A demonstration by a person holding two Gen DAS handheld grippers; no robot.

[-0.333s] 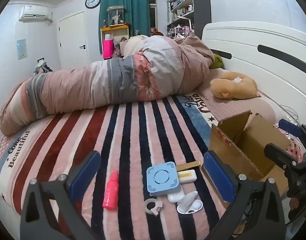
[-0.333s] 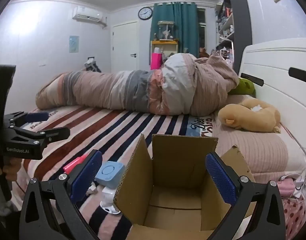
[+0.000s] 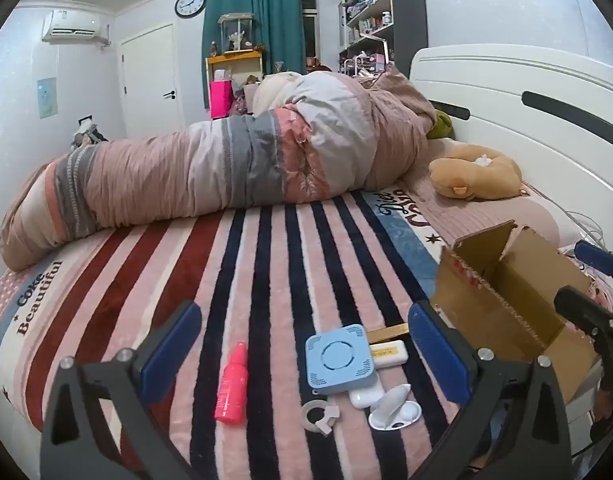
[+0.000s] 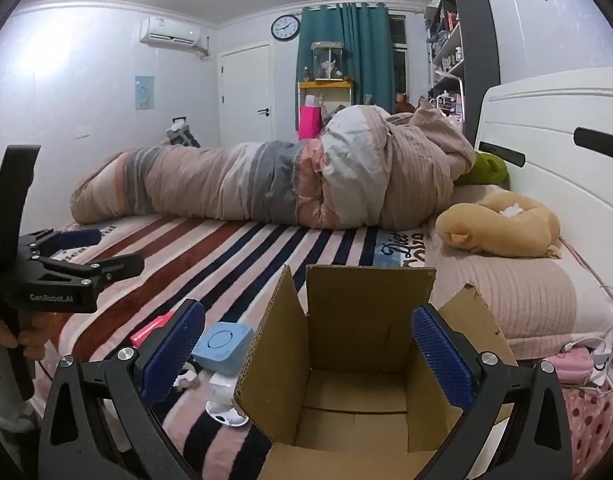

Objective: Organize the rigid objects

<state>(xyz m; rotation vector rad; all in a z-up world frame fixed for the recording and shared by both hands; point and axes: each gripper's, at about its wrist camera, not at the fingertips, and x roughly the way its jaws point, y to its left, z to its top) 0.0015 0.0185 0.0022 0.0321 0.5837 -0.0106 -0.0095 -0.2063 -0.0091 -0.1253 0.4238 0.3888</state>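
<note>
so the count on the striped blanket (image 3: 266,264): one pink bottle (image 3: 232,385), one blue square gadget (image 3: 340,359), one roll of tape (image 3: 321,415), one gold bar-shaped thing (image 3: 387,333), one cream case with a yellow label (image 3: 388,353), two white cases (image 3: 366,395), one of them flipped open (image 3: 394,412), plus one cardboard box (image 4: 362,360), one tan plush (image 4: 502,226) and two grippers, left (image 3: 302,354) and right (image 4: 308,354)

Pale-walled bedroom: teal curtain (image 3: 242,36), wall clock (image 3: 190,4), white door (image 3: 150,80), striped bed (image 3: 266,280).

Pink bottle (image 3: 231,385), blue square device (image 3: 340,359) lie beside open cardboard box (image 3: 502,300)
</note>
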